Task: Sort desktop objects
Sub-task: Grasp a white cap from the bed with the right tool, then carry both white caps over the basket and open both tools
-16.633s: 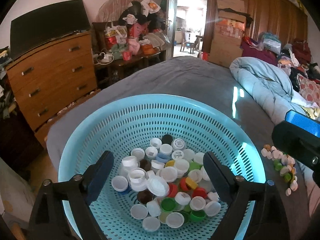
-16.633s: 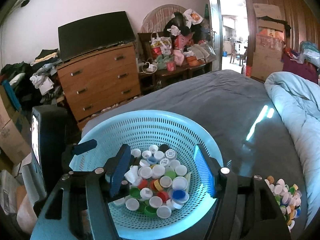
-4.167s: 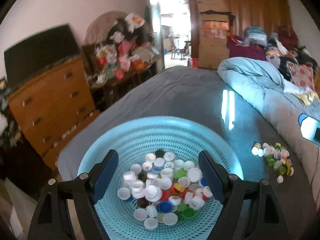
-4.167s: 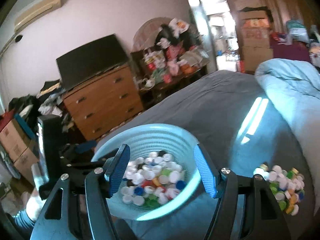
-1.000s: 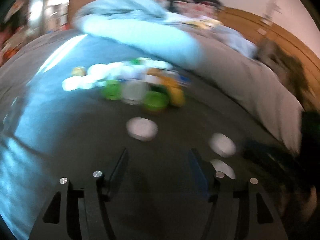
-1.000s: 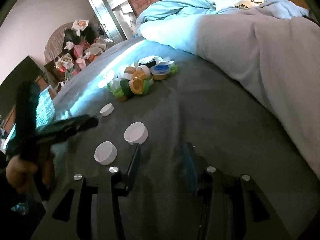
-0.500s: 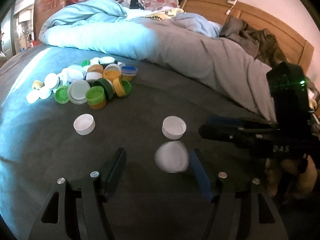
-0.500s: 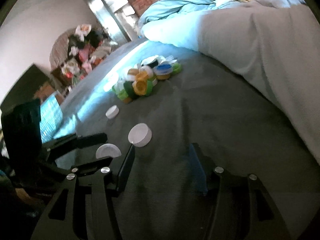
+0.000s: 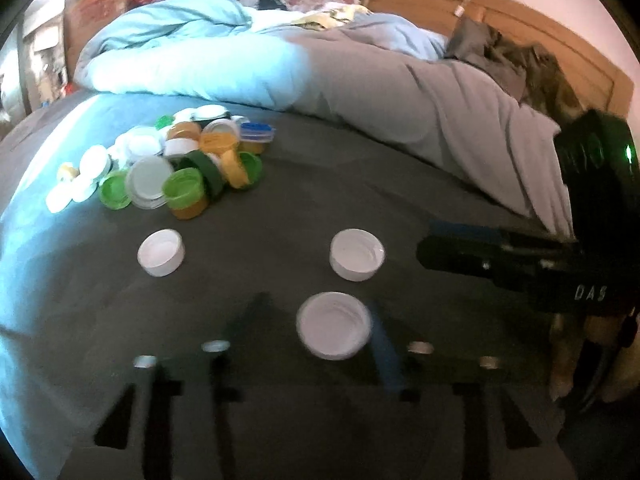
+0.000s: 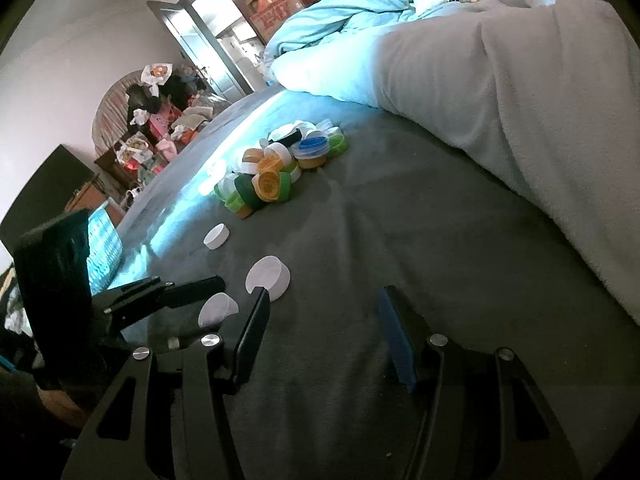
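on the grey bedspread (image 9: 400, 200) lie three loose white caps, left gripper (image 9: 320, 332) closing round one (image 9: 334, 326), right gripper (image 10: 320, 320) parted, empty.

The left tongs (image 9: 316, 330), blurred, are closing around a white cap (image 9: 334, 325) on the grey bed (image 9: 280, 216). Two more white caps lie beyond, apart from the mixed cap pile (image 9: 172, 172).

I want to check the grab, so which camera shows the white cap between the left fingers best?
Left wrist: the cap faces it, whole, inside the closing left gripper. Right wrist shows it small, side-on.
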Demonstrator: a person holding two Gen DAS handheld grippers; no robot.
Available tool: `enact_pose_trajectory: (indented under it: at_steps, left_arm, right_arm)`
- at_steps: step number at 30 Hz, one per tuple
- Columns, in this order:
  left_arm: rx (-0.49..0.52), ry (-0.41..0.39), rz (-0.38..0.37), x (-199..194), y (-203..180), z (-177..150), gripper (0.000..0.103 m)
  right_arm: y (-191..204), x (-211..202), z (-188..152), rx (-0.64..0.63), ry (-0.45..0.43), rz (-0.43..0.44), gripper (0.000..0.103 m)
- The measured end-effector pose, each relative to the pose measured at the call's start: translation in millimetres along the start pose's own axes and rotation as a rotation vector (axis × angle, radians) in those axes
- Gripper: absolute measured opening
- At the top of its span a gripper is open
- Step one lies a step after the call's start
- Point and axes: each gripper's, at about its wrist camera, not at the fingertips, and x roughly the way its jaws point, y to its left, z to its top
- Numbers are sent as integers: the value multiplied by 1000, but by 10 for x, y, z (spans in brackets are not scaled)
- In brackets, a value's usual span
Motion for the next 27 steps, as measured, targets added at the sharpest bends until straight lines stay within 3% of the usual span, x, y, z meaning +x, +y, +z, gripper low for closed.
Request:
enact_pose_trajectory:
  at_steps: [4,7,11,14,19,21,27]
  left_arm:
    - [-38,-25,15,-140,106,-18,33]
    - [-76,-58,64,-308,249,-45,33]
    - [-140,-49,108,-354,449,-85,34]
    - [-147,-52,113,-361,461,-85,34]
    - [-137,-55,117,-367,407,-32,34]
    - [-135,-49,132,-398,410,-33,34]
    - [-101,-20,271,-632,403,99,34]
  right_arm:
    - [108,-30,4,-45,-13,-48,51]
    - [244,-17,40,-79,-12,-35,51]
    - [506,178,84,-149,24,-41,51]
    - [612,348,82,-179,71,-94,49]
    - [584,436,75,-171,105,-163,27]
    - [612,409,68,-188,102,-176,27]
    - [764,116,138,-195,40,-171,27]
